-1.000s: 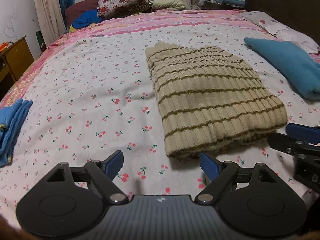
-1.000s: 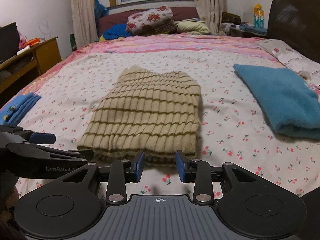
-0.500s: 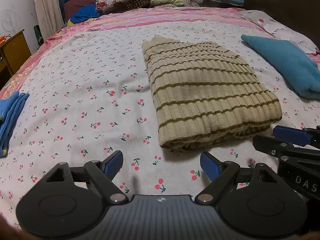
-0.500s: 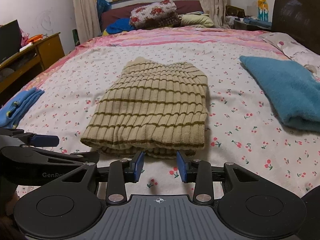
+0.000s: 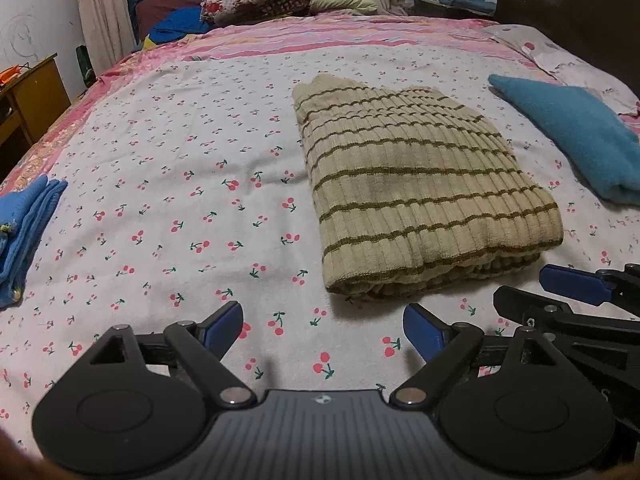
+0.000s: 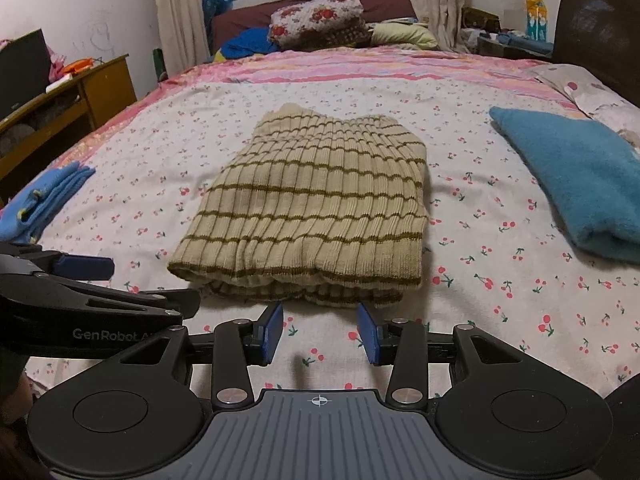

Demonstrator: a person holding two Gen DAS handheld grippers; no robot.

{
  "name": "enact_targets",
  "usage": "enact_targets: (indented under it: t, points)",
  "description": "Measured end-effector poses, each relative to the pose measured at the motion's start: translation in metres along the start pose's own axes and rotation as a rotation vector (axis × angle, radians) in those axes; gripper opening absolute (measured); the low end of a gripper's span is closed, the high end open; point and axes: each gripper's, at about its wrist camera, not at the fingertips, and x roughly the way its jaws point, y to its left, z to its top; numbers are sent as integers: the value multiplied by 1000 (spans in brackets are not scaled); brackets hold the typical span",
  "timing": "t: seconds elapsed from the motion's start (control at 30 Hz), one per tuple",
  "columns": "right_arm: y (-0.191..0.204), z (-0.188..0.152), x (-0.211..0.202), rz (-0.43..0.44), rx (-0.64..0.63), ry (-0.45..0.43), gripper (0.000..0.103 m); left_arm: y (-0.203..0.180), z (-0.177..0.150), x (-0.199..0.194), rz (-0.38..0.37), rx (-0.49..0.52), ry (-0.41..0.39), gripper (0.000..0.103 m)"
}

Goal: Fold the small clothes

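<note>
A folded beige sweater with brown stripes point(image 5: 420, 184) point(image 6: 320, 200) lies flat on the cherry-print bedsheet point(image 5: 180, 160). My left gripper point(image 5: 322, 322) hovers just short of the sweater's near left corner. Its jaws are wide and still opening, with only sheet between them. My right gripper point(image 6: 320, 320) sits in front of the sweater's near edge. Its jaws are opening and nothing is between them; the blue pads stop just short of the knit. Each gripper shows in the other's view: the right one's fingers point(image 5: 572, 280), the left one's fingers point(image 6: 84, 268).
A folded teal garment point(image 5: 568, 132) point(image 6: 580, 184) lies right of the sweater. Folded light-blue clothes point(image 5: 20, 232) point(image 6: 44, 196) lie at the bed's left edge. Pillows point(image 6: 316, 20) are piled at the far end, a wooden desk point(image 6: 80, 92) stands left, a dark headboard point(image 6: 600, 20) right.
The right gripper's jaws have spread wider apart. The left jaws have widened slightly. Both hands have stayed near the sweater's front edge, and the sweater has not moved.
</note>
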Motion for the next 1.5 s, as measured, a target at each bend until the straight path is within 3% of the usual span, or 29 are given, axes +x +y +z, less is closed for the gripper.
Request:
enact_targets:
  t: [1.5]
  points:
    - [2, -4, 6, 1, -23, 36, 41, 2, -7, -5, 24, 2, -22, 93]
